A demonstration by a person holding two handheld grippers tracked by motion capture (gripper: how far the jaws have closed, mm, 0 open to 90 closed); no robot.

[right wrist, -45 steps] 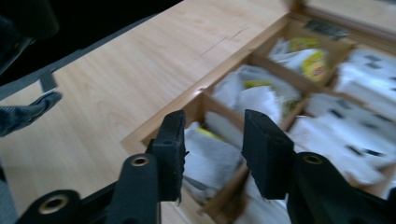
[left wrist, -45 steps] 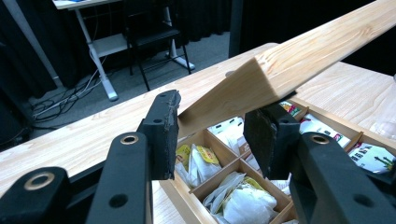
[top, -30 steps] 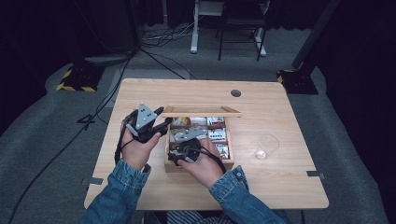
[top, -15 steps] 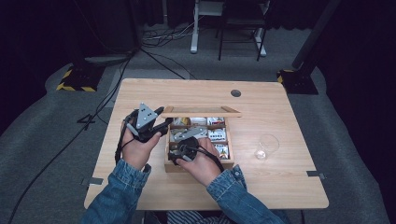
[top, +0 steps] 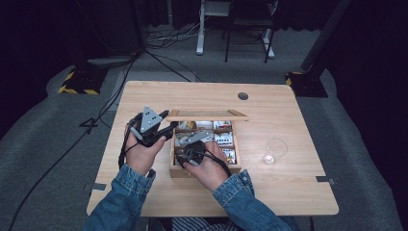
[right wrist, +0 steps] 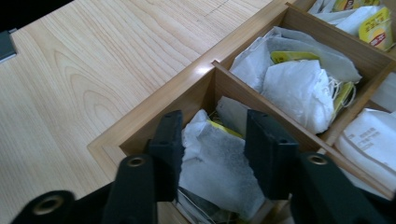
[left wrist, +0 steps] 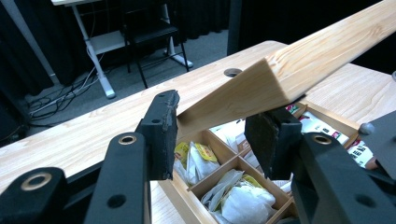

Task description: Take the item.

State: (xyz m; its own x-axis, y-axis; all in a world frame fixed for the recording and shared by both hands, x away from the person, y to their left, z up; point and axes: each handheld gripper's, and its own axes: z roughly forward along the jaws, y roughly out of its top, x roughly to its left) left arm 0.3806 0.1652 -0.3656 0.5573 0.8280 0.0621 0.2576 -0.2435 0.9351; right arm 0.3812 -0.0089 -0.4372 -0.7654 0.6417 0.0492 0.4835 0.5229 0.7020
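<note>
In the high view, a wooden tea box [top: 204,171] is seen near the middle of the table [top: 288,192], slightly toward the person's edge, its hinged lid [top: 208,115] raised on the far side. The left gripper [top: 161,126] is held at the lid's left end; the right gripper [top: 185,142] is lowered into the box's left compartments. A clear glass [top: 275,150] is stood well apart, toward the right edge.

In the left gripper view, the lid's corner [left wrist: 261,86] is clenched between the jaws — the lid is kept tilted up over the tea bags.

In the right gripper view, a white tea bag [right wrist: 212,156] in the box's near corner compartment is straddled by the jaws, which have just been closing; whether the pads press it cannot be told.
</note>
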